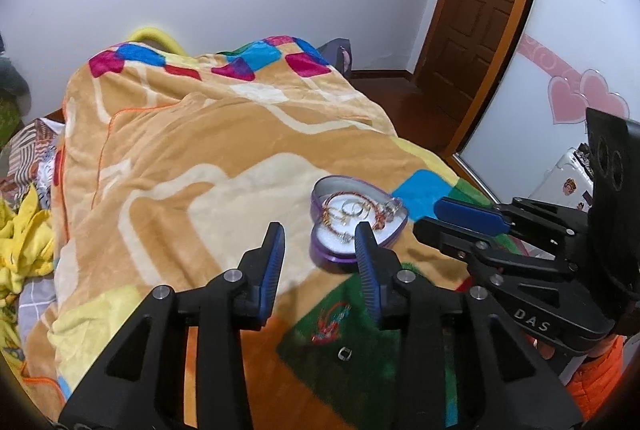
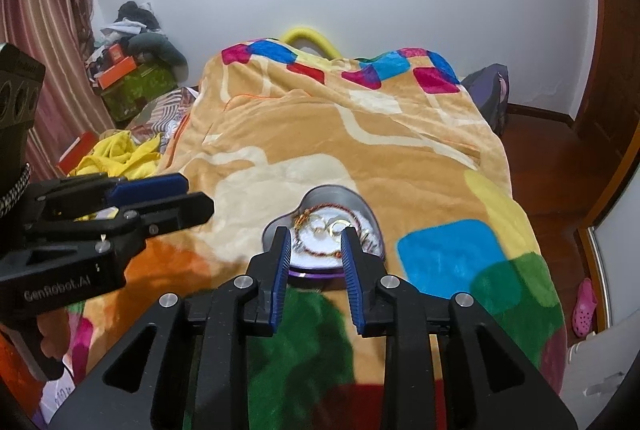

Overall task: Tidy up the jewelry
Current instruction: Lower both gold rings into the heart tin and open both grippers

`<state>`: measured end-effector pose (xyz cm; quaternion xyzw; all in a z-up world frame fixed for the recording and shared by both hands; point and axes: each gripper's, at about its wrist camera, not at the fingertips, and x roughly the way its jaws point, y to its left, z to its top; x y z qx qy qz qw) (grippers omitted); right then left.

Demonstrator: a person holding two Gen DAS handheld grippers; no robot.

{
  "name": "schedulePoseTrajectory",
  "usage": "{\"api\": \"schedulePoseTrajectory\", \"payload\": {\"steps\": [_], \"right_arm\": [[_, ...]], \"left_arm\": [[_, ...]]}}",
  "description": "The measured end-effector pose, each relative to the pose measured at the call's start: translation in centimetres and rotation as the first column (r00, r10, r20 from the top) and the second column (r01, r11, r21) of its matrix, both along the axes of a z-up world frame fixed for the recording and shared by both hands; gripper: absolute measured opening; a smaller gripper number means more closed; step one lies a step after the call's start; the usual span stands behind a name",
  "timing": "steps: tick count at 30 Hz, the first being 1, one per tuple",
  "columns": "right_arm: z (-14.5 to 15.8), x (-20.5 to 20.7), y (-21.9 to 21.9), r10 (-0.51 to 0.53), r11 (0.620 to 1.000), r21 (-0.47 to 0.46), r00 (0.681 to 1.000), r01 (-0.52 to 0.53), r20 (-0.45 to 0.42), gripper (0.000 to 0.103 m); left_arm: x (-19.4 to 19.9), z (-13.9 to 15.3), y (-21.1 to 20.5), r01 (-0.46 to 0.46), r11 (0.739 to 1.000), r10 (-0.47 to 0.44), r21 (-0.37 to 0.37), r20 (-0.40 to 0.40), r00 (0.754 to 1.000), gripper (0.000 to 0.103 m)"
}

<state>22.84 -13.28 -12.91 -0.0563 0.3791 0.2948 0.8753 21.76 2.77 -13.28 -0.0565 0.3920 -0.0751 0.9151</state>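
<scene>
while both claws hover parted, heart tin [image 1: 357, 213] lies just ahead.

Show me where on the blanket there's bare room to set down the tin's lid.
The beige stretch of blanket left of the heart-shaped tin lies bare, as does the blue square on the tin's right. Crowded: the green patch in front, where a small ring lies and both grippers hover.

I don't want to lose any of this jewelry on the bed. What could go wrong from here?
1. The heart-shaped tin sits on a soft, uneven blanket near the bed's edge; a nudge could tip it and spill the bracelets.
2. A small silver piece lies loose on the green patch, easily overlooked or buried.
3. Both grippers' jaws are open and empty right by the tin, so either could bump it.
</scene>
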Motion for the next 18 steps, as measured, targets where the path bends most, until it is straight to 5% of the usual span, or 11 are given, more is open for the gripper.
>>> {"api": "schedulePoseTrajectory", "payload": {"steps": [18], "right_arm": [[-5.7, -4.6, 4.2, 0.138, 0.985, -0.091, 0.985, -0.148, -0.104, 0.028]], "left_arm": [[-5.0, -4.4, 2.8, -0.037, 0.999, 0.039, 0.026, -0.106, 0.994, 0.036]]}}
